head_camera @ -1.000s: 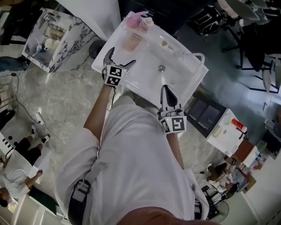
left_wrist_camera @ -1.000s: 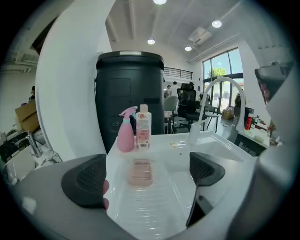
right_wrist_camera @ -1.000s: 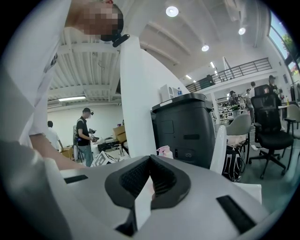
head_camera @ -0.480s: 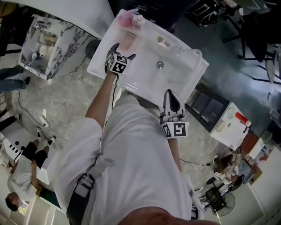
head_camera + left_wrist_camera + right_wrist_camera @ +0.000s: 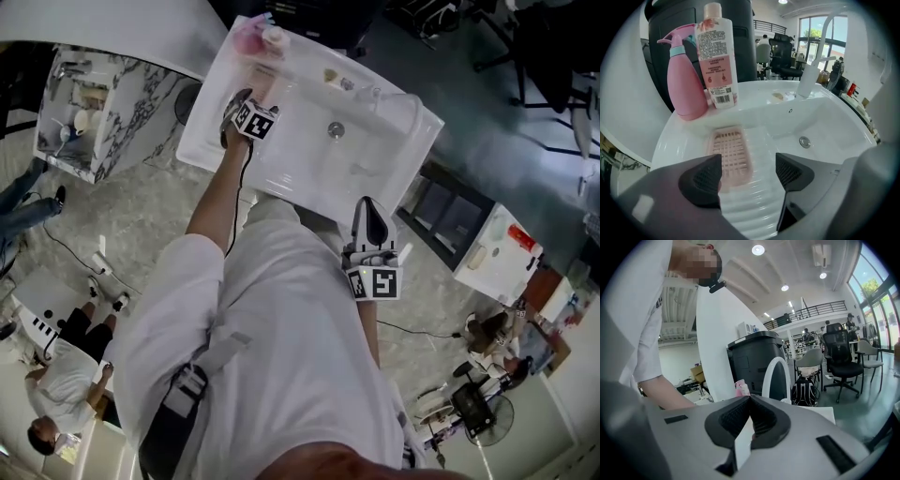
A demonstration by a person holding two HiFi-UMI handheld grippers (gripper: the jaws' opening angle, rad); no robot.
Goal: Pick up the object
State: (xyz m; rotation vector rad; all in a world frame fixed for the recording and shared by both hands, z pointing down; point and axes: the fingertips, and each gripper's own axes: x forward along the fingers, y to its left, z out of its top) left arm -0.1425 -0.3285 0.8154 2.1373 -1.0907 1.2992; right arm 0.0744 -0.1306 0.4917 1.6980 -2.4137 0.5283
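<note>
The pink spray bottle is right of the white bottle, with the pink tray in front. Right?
No. The left gripper view shows the pink spray bottle on the left of the white bottle, with the pink tray in front.

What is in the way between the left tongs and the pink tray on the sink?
Nothing visible. The tray lies flat just ahead of the left tongs, whose jaws are closing with its near end between them. The sprayer and bottle stand behind it.
</note>
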